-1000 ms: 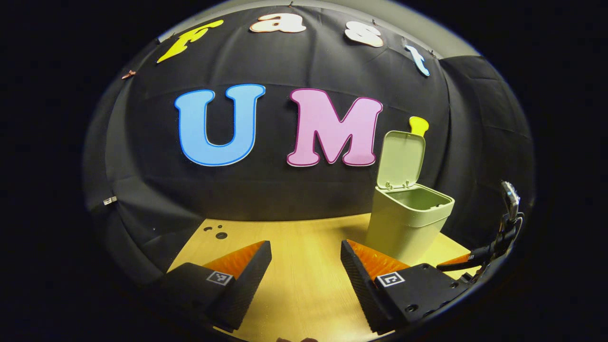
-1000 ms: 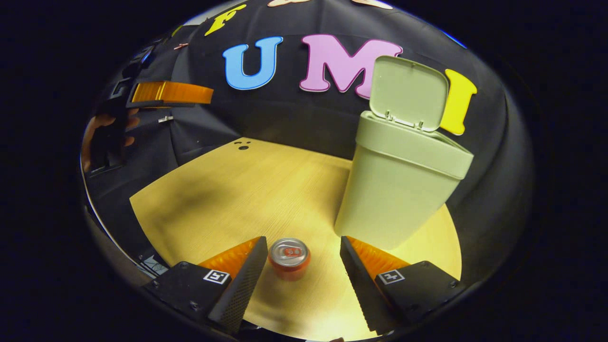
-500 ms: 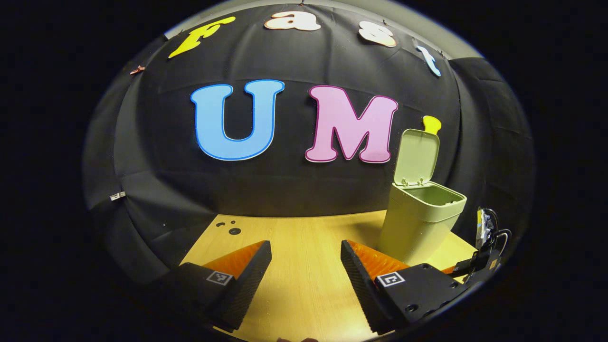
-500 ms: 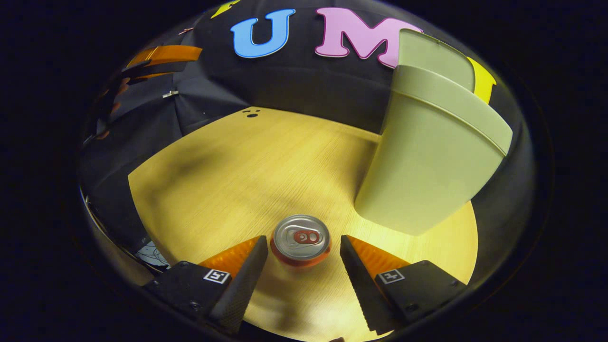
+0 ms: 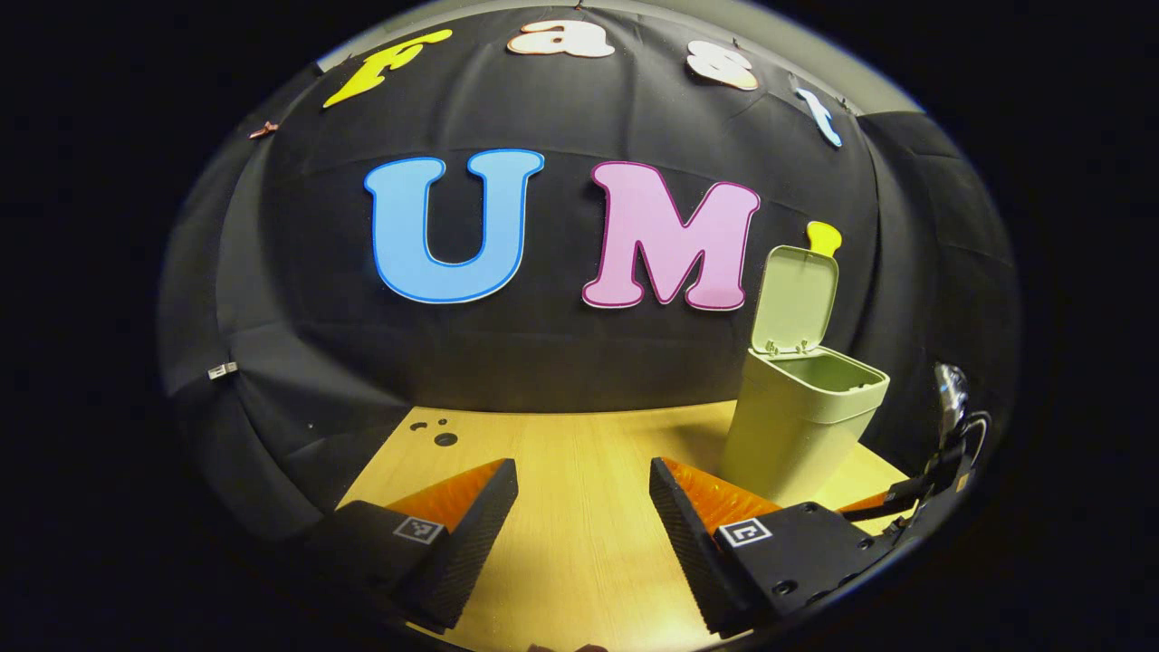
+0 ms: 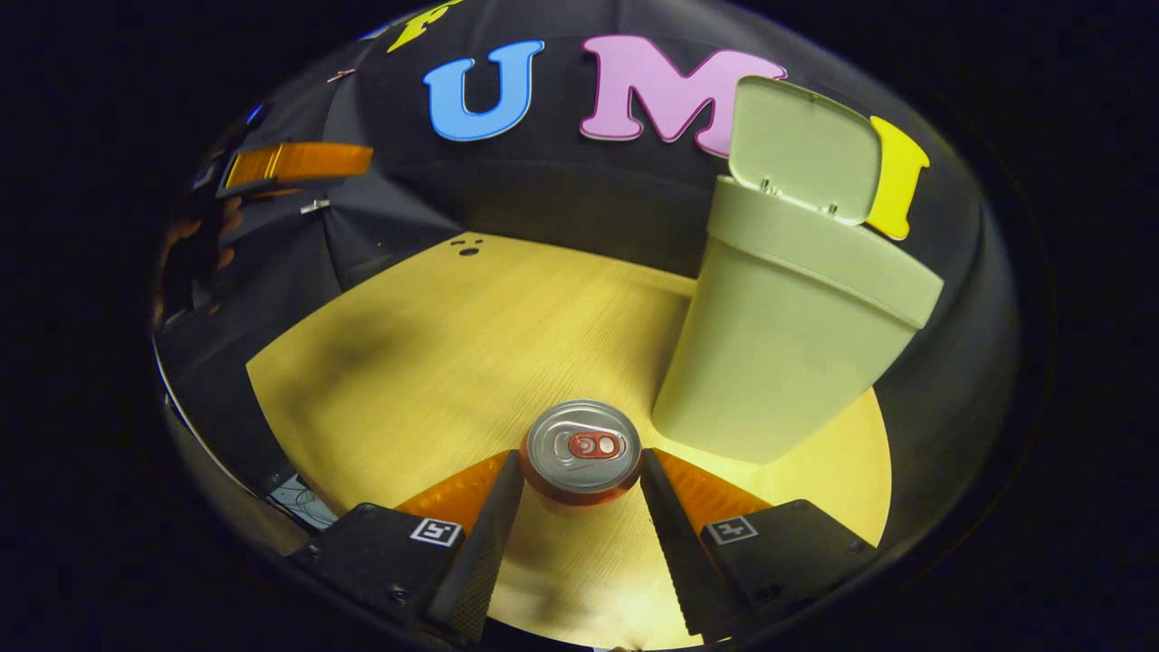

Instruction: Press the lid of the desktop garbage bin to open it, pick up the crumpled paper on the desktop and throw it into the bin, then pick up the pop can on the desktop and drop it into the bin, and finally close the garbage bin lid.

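The pop can (image 6: 584,448) stands upright on the wooden desktop (image 6: 435,344), its silver top facing the right gripper view. My right gripper (image 6: 581,469) is shut on it, one finger pressing each side. Just to the can's right stands the pale green garbage bin (image 6: 779,353) with its lid (image 6: 801,149) swung up and open. In the left gripper view the bin (image 5: 801,430) is at the right with its lid (image 5: 795,299) raised. My left gripper (image 5: 584,484) hovers open over the desktop (image 5: 579,543) with nothing between its fingers. It is also seen far left, my left gripper (image 6: 294,163), held by a hand (image 6: 186,267).
The black cloth wall closes the back and sides. A few small dark holes (image 5: 444,439) mark the desktop's far left corner. Part of the right gripper (image 5: 892,496) with its cable sits at the right edge of the left gripper view. The desktop's near left edge (image 6: 272,426) drops off.
My right gripper came down around the can and its fingers closed from wide apart onto the can's sides. The left gripper drifted slightly left, staying open.
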Motion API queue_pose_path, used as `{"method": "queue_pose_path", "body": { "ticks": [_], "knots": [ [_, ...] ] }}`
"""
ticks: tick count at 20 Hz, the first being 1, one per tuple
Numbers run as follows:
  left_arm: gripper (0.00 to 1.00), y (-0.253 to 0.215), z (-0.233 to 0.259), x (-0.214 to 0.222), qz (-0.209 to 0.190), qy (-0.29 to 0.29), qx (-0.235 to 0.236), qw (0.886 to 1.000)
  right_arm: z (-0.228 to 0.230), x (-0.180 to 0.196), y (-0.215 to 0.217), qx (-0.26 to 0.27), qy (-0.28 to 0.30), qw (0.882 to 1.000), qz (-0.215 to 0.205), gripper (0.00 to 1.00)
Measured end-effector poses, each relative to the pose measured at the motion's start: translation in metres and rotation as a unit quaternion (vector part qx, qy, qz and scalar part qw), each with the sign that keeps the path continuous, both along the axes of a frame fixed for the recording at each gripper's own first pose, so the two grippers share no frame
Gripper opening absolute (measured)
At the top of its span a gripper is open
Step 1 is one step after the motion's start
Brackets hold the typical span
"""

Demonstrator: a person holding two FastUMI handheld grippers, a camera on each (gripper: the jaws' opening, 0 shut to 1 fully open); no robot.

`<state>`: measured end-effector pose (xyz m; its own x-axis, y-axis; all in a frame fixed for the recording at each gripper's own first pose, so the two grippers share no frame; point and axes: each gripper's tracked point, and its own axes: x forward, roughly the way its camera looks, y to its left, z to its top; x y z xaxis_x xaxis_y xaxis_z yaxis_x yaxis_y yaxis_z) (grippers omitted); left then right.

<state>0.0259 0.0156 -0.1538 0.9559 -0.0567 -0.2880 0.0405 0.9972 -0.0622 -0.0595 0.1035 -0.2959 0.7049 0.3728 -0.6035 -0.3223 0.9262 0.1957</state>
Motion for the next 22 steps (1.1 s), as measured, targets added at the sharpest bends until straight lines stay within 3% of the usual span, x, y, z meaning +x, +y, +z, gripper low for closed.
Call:
{"method": "queue_pose_path", "body": {
  "ticks": [7,12,17,22],
  "knots": [
    [0.94,-0.018,0.002,0.007,-0.014,-0.003,-0.011,1.000,0.112,0.039,-0.047,0.040,-0.087,0.994,-0.046,0.82],
    [0.96,-0.027,0.001,0.012,-0.020,-0.003,-0.011,1.000,0.169,0.073,-0.080,0.058,-0.137,0.986,-0.072,0.82],
    [0.95,-0.030,0.001,0.018,-0.017,0.000,-0.012,1.000,0.195,0.107,-0.114,0.055,-0.167,0.980,-0.096,0.82],
    [0.94,-0.031,-0.001,0.028,-0.006,0.004,-0.015,1.000,0.188,0.140,-0.159,0.023,-0.163,0.978,-0.128,0.81]
  ]
}}
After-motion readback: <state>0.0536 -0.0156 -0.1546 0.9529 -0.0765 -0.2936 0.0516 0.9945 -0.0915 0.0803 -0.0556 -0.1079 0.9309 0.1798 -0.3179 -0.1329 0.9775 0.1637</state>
